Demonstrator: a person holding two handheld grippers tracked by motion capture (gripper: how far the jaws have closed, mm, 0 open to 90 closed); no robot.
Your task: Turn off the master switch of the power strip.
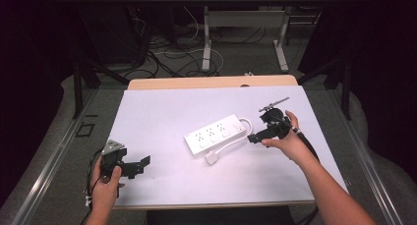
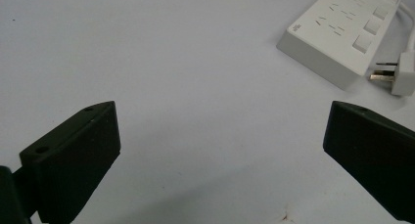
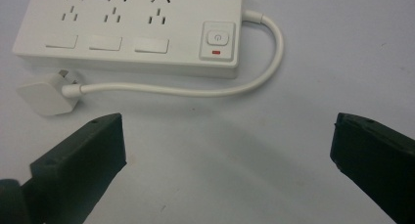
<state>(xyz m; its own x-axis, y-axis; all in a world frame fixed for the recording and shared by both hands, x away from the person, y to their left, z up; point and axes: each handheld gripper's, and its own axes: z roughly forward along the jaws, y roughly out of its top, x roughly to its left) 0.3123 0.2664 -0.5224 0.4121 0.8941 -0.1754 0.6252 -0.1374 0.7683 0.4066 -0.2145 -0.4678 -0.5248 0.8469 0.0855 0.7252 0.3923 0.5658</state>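
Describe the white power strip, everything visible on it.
The power strip is a white, plastic-looking bar lying flat on the white table. It has three socket groups, three blank rectangular buttons and a power button with a small red mark. Its cable loops back to the unplugged plug lying beside it. Neither gripper touches it.

left gripper (image 1: 140, 164): black, grey three-cornered plate | right gripper (image 1: 252, 138): black | fingers (image 2: 73, 155): blocky (screw holes)

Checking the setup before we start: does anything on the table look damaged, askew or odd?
Nothing looks damaged. The white power strip lies diagonally on the table, and its plug lies loose beside it, unplugged, the cable looping back. Both hand-held grippers are open, touching nothing.
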